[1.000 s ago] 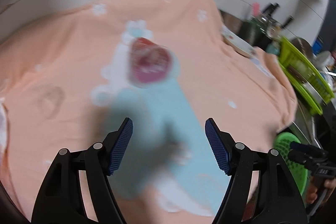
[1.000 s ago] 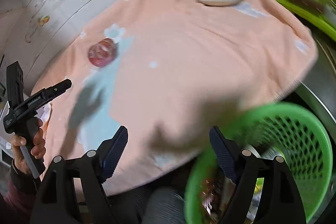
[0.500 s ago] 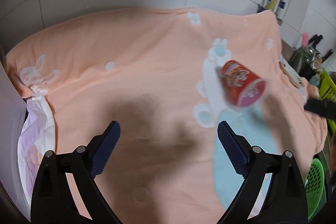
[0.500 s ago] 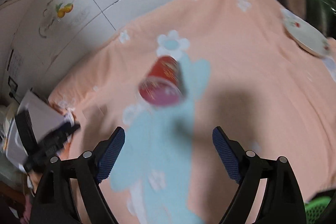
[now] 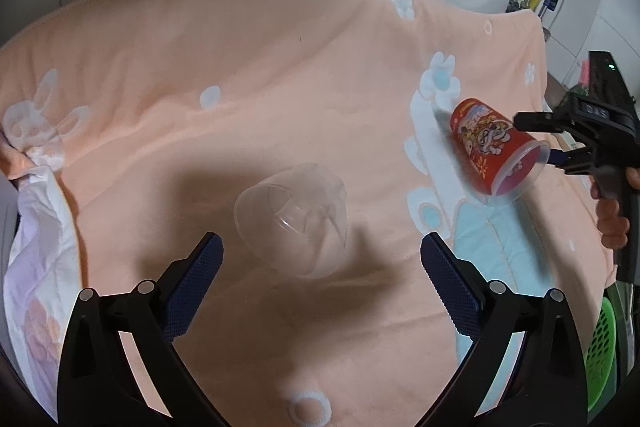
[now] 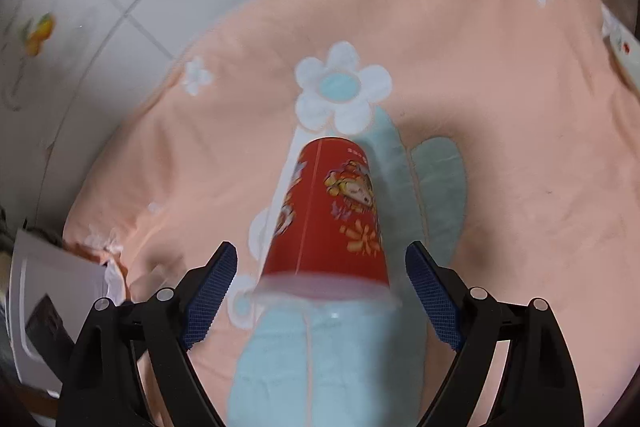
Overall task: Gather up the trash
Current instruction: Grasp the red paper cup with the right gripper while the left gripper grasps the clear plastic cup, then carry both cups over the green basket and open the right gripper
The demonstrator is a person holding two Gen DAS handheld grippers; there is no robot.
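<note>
Two cups [image 5: 497,151] [image 5: 291,217], both claws [image 5: 322,269] [image 6: 320,285] spread

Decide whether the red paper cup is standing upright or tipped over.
Tipped over. The red paper cup lies on its side on the peach blanket, rim toward the open right gripper.

No legible text or labels.

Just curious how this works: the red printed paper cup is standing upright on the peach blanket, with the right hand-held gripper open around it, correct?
Not quite. The red printed paper cup lies on its side on the peach blanket, as the left wrist view shows. The right hand-held gripper is indeed open around it.
</note>
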